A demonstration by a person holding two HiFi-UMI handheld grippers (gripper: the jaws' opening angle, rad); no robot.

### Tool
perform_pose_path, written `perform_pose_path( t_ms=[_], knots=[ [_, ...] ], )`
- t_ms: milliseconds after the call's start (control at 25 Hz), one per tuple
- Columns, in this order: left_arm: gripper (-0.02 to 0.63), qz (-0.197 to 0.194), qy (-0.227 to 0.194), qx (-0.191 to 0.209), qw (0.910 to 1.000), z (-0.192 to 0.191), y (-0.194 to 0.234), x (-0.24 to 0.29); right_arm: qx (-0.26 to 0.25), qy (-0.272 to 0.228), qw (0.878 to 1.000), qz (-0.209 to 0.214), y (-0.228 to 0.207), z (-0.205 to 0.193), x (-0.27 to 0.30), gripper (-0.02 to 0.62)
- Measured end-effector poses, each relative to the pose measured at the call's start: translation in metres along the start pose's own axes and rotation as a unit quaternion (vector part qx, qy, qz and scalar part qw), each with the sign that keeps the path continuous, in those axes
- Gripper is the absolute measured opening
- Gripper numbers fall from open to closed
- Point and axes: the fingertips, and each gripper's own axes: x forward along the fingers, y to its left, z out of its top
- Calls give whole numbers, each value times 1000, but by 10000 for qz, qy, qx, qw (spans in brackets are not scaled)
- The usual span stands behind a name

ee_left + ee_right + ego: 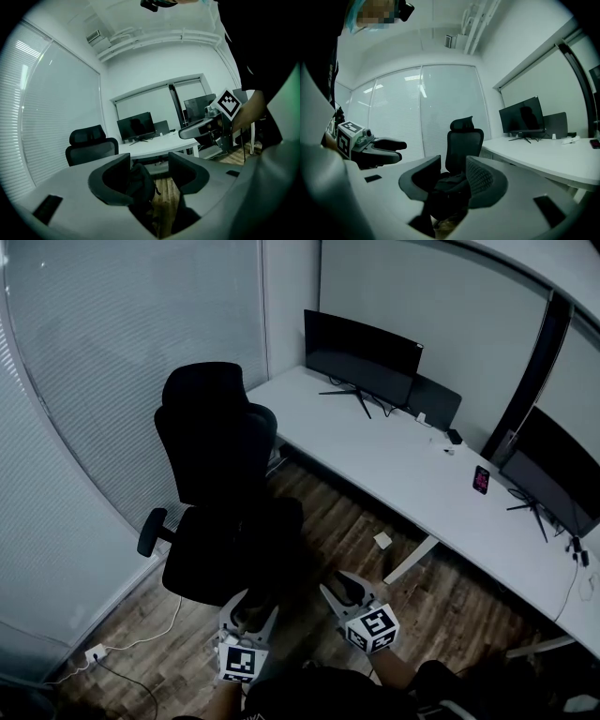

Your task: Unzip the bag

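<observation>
Left tool [149,168] stands with its jaws well apart and nothing gripped; right tool [453,176] is likewise open and empty. Both point toward the black chair [211,446], on whose seat a dark rounded lump, seemingly the bag [140,182], sits clear of either tool. By my reading the task has not begun: no zip is visible, so the reach, the steadying grip and the pull on the slider are all left to do. Only the head view shows the two tools side by side short of the chair, and the desk [394,465] behind, but there the bag merges with the seat. Each gripper view frames the lump between its own jaws.
</observation>
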Motion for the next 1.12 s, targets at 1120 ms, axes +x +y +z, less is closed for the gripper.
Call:
perform_pose_path(
  t_ms=[1120],
  knots=[
    [284,-2448,728,884,9628,-121,86,74,-3,1475,9830,-1095,-11,-143,155,179]
  ],
)
